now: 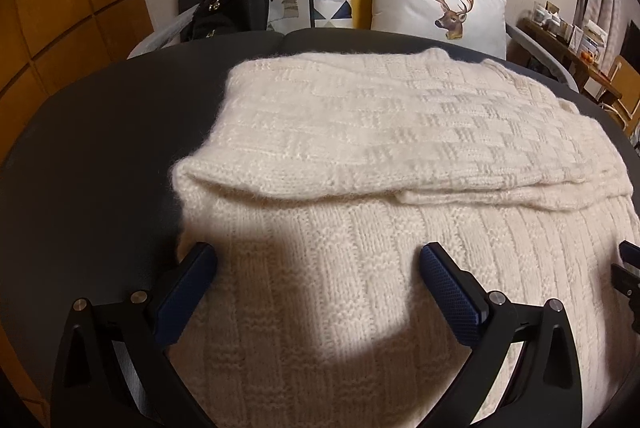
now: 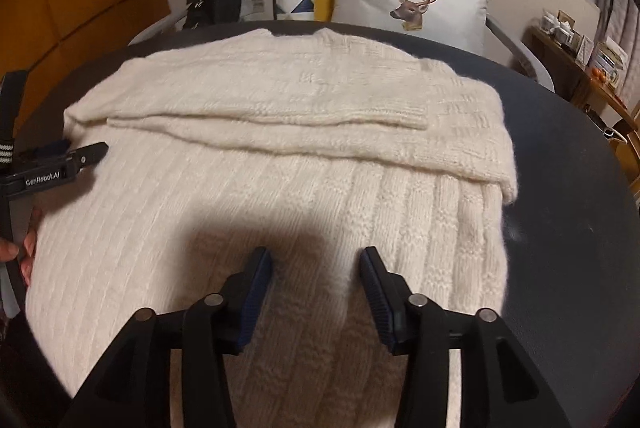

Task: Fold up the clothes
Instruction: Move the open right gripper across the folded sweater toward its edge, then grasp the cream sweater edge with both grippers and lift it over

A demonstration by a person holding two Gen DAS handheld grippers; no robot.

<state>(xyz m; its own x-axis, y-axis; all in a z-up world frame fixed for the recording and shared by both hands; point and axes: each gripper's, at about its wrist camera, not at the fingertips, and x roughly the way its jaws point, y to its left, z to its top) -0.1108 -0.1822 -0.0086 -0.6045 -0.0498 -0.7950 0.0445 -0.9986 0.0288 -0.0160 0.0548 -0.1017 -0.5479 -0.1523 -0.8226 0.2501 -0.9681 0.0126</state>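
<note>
Cream sweater (image 1: pixel 400 147), deer pillow (image 1: pixel 438 7) beyond

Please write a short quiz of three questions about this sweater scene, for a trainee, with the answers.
1. True or false: the sweater lies on a dark table.
2. What animal is printed on the pillow behind the table? A) deer B) cat C) horse
3. Fill in: the sleeves are folded ____ the body of the sweater.

Key
1. True.
2. A: a deer head with antlers.
3. Across. They lie as a band over the upper part. Both the left gripper and the right gripper have open jaws above the knit, holding nothing.
</note>
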